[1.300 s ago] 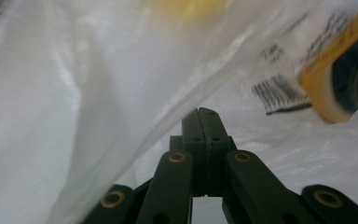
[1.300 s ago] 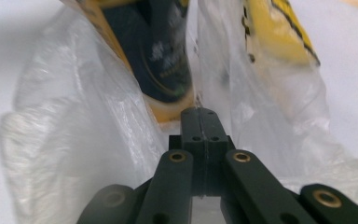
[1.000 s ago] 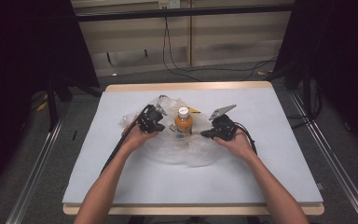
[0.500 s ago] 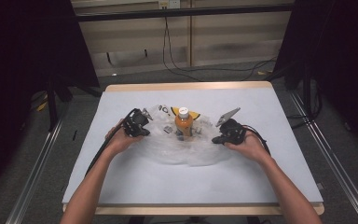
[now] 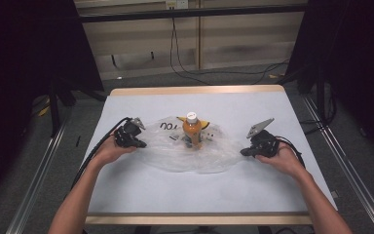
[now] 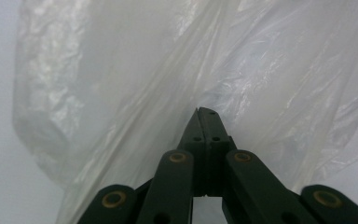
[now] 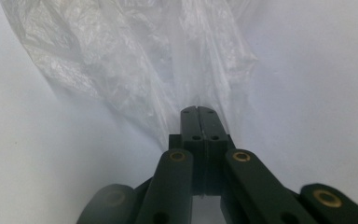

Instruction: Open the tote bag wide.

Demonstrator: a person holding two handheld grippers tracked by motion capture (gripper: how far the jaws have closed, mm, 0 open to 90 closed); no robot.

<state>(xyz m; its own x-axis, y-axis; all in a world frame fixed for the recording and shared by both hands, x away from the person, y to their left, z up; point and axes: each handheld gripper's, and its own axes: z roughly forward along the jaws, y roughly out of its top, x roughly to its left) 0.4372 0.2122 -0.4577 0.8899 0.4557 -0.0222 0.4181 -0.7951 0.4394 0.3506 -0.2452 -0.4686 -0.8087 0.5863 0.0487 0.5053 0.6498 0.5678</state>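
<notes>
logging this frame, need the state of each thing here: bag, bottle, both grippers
plastic bag: clear, crumpled, spread flat on the table, pinched at its left and right edges
bottle: upright, white cap on, orange liquid inside, standing in the middle of the bag
left gripper: jaws shut on the bag's left edge
right gripper: jaws shut on the bag's right edge
table: white cover, flat

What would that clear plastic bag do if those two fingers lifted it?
The plastic bag looks thin and crinkled, so it would probably sag limply. The upright bottle standing amid it could well tip over. Its glossy film may slip from a loose pinch.
</notes>
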